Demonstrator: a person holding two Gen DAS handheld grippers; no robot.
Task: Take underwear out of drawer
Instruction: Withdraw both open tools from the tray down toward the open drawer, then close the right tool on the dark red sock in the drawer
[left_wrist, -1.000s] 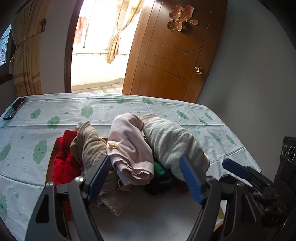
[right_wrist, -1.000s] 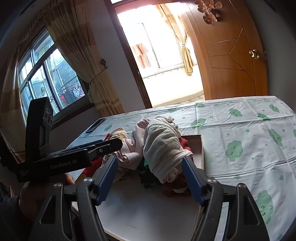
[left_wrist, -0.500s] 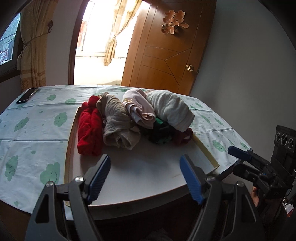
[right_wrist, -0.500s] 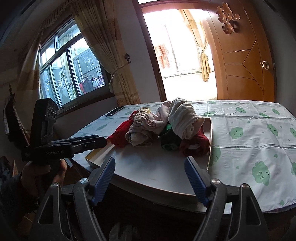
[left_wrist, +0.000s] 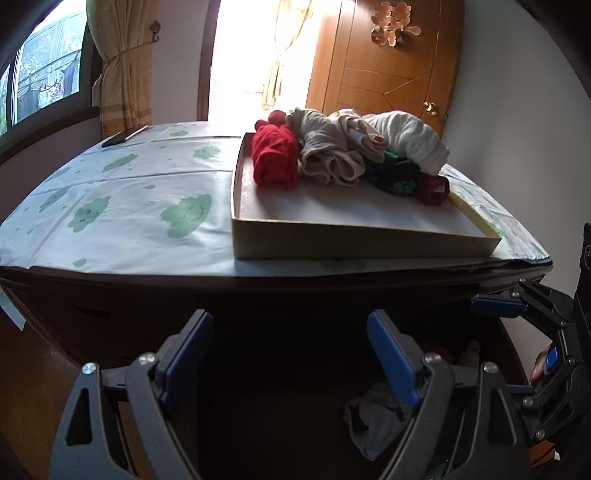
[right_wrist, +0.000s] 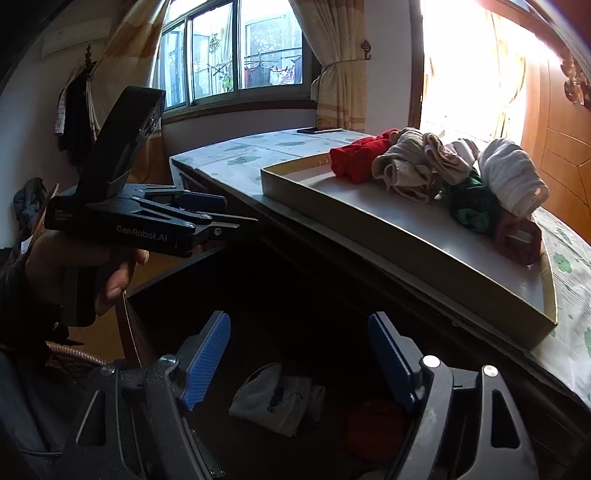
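We take the open drawer (right_wrist: 295, 369) as our landmark; it is dark inside and stands out below the front edge of the tabletop (left_wrist: 122, 206). In the drawer lies a grey underwear (right_wrist: 275, 400), crumpled, and just beside it to the right a red underwear (right_wrist: 373, 424) that we see only dimly.

Our right claw (right_wrist: 299, 363) hangs above the drawer with its blue pads well apart and nothing between them; the grey piece lies lower, between the two pads as the right wrist camera sees it, and no pad touches it. Our left claw (left_wrist: 290, 362) is also over the drawer, its jaws are opening and they hold nothing. In the left wrist view the grey underwear (left_wrist: 373, 421) lies under the right pad of this claw, partly hidden by it.

In the right wrist view we see the left claw (right_wrist: 207, 216) from the side, held by a hand (right_wrist: 92, 269), at the left side of the drawer. Above the drawer, on the tabletop, stands a shallow tray (left_wrist: 332, 240) with a pile of rolled clothes (left_wrist: 347, 151): red, beige, pink, white, green and dark red. A phone (left_wrist: 118, 138) lies far behind the drawer, near the window. The way down into the drawer is free for both claws.
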